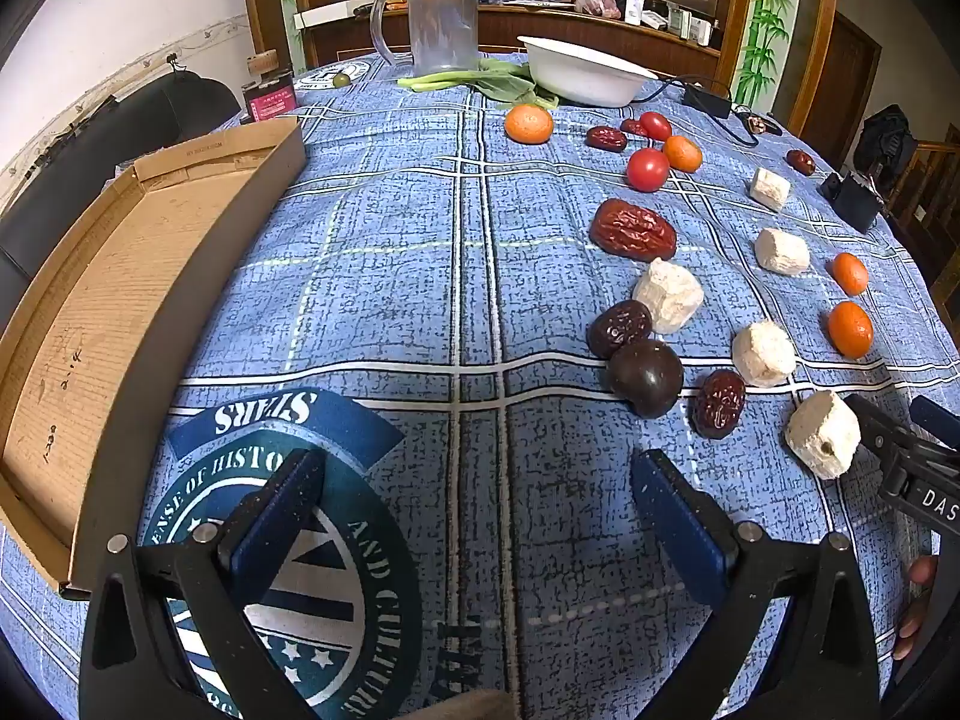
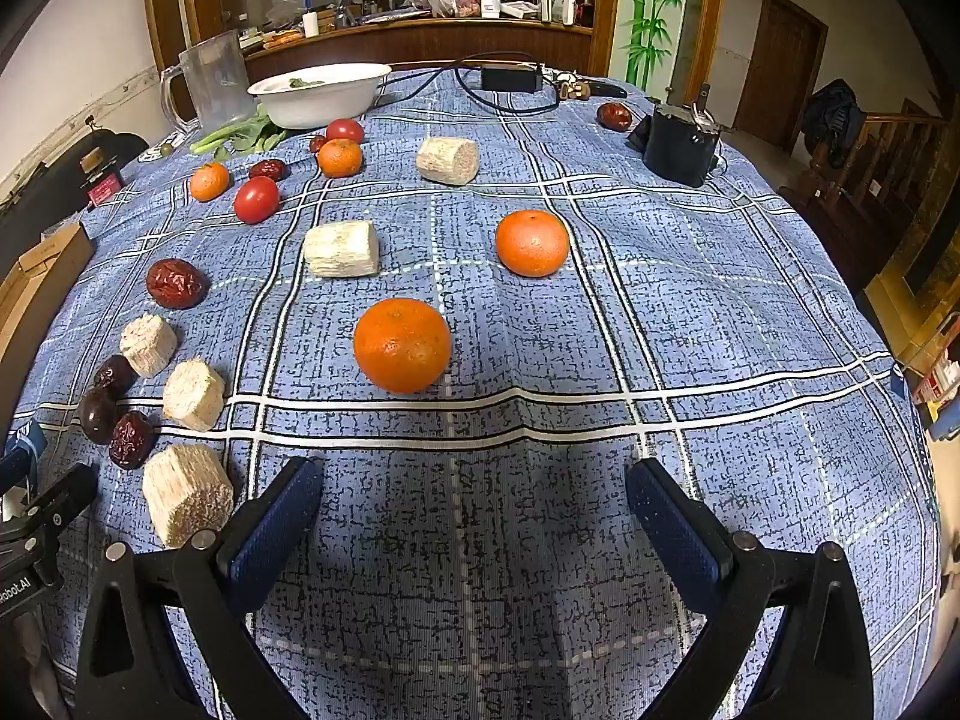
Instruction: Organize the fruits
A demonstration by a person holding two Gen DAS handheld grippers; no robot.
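Note:
Fruit lies scattered on a blue plaid tablecloth. In the right wrist view a mandarin [image 2: 402,345] sits just ahead of my open right gripper [image 2: 474,498], with a second mandarin [image 2: 532,242] farther back. In the left wrist view my left gripper [image 1: 477,489] stands open over bare cloth, nothing between its fingers. Ahead and to its right lie a dark round fruit [image 1: 646,377], red dates [image 1: 632,230] and white cut chunks [image 1: 669,295]. Two tomatoes [image 1: 647,169] and more mandarins [image 1: 528,123] lie farther off. A shallow cardboard box [image 1: 120,312] stands at the left.
A white bowl [image 1: 585,72], a clear plastic jug [image 1: 441,24] and leafy greens [image 1: 480,84] stand at the table's far side. A black power adapter with cable [image 2: 510,79] and a dark pouch [image 2: 681,144] lie at the far right. A wooden counter stands behind the table.

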